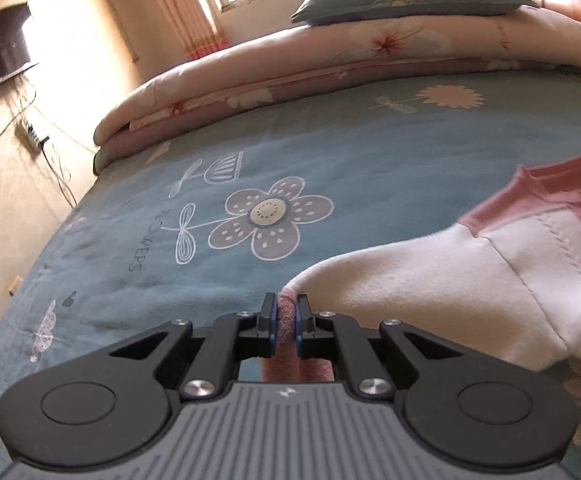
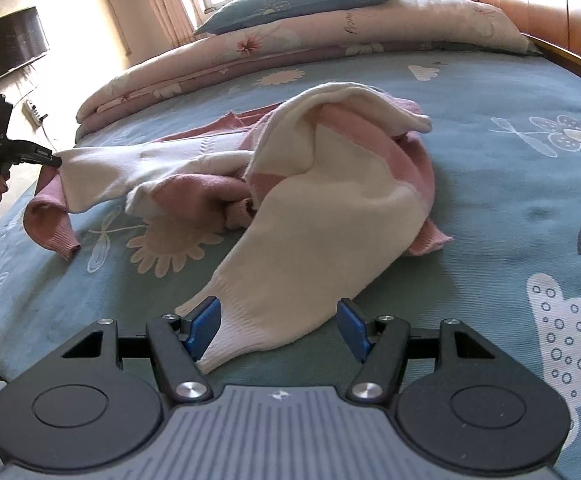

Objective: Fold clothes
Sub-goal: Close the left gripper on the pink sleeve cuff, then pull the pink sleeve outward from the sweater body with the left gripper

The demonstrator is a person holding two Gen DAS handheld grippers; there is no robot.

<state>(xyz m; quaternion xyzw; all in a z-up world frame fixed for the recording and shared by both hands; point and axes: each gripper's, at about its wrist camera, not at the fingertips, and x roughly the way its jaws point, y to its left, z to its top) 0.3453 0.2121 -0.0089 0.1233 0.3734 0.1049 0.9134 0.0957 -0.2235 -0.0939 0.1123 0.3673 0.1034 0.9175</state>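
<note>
right wrist: sweater cuff between gripper

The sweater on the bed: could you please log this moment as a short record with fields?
garment: pink and cream knit sweater, crumpled, not yet folded
surface: blue flower-print bedsheet
left gripper: shut on the sweater's pink cuff
right gripper: open, jaws either side of the cream ribbed cuff
background: folded floral quilt with a teal pillow on top
</note>
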